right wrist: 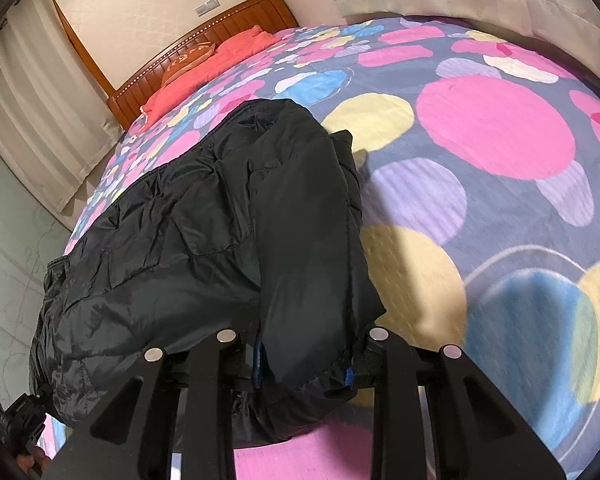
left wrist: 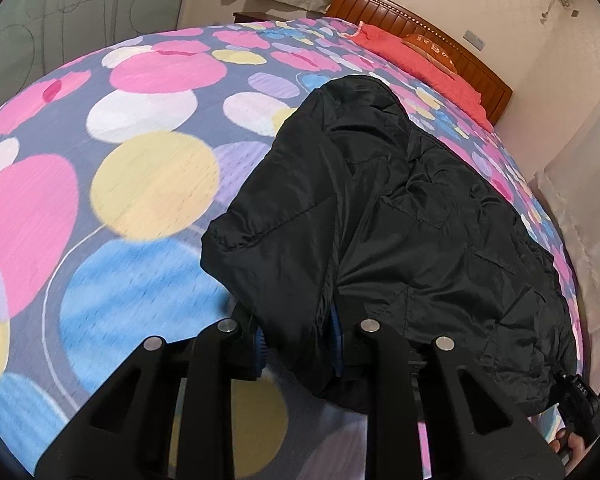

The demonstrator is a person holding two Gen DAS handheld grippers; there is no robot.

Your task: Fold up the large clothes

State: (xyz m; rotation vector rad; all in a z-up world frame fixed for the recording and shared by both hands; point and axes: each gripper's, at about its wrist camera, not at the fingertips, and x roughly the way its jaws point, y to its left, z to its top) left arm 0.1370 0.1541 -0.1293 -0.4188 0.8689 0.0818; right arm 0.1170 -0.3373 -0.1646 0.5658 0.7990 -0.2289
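Observation:
A black padded jacket [left wrist: 400,216] lies lengthwise on the bed, its sleeves folded in over the body. My left gripper [left wrist: 298,346] is shut on the jacket's near hem at its left corner, and the cloth bunches up between the blue pads. In the right wrist view the same jacket [right wrist: 188,240] stretches away toward the headboard. My right gripper [right wrist: 304,364] is shut on the hem's right corner, where a folded sleeve runs down into the jaws. The held edge is lifted off the cover. The other gripper [left wrist: 580,400] shows at the far right of the left view.
The bedspread [left wrist: 112,184] is grey with big pink, yellow, blue and white circles. A red pillow [left wrist: 416,60] and an orange cushion [left wrist: 430,50] lie by the wooden headboard [left wrist: 396,16]. Curtains [right wrist: 40,92] hang along the bedside. A hand [left wrist: 572,446] shows at the lower right.

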